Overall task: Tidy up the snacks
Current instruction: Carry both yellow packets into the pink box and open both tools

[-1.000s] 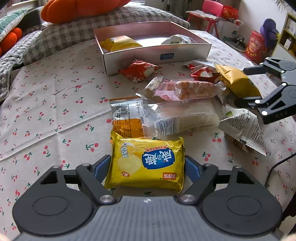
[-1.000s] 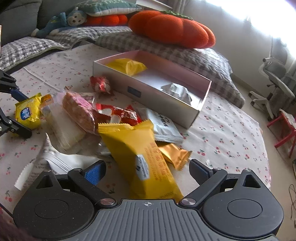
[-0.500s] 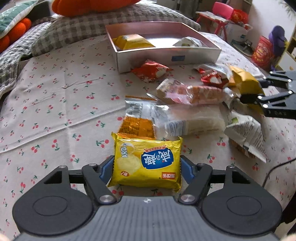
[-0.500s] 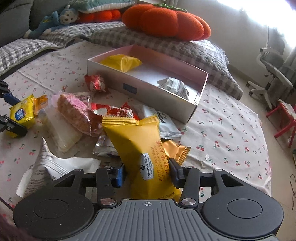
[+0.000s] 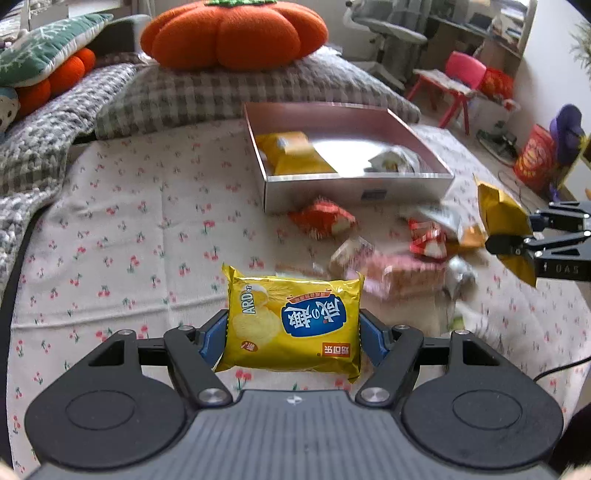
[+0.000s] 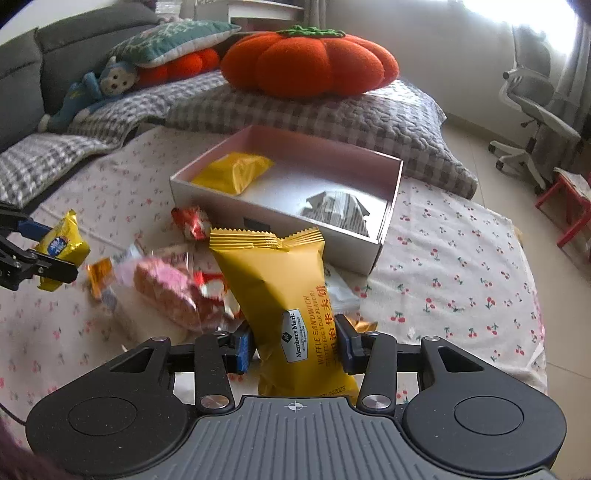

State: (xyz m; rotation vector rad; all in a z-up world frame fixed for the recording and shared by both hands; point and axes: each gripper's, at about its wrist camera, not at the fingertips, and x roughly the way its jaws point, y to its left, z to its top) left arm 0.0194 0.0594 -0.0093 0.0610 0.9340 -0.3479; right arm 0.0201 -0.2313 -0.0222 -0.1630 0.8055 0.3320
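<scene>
Cushions fill the upper left of the left wrist view, with an orange pumpkin pillow (image 5: 232,33) at top centre. Low in the middle, the left gripper (image 5: 293,332) is clamped on a yellow cracker packet (image 5: 293,325), its blue pads pressed to both sides of the packet – lifted clear of the cherry-print cloth (image 5: 122,240). Right of centre sits the open box (image 5: 354,188), a yellow packet and a silver one inside; loose snacks (image 5: 391,258) lie blurred below it. In the right wrist view, bottom centre, the right gripper (image 6: 293,350) is closing on a yellow waffle sandwich packet (image 6: 284,306) – upright between its jaws.
</scene>
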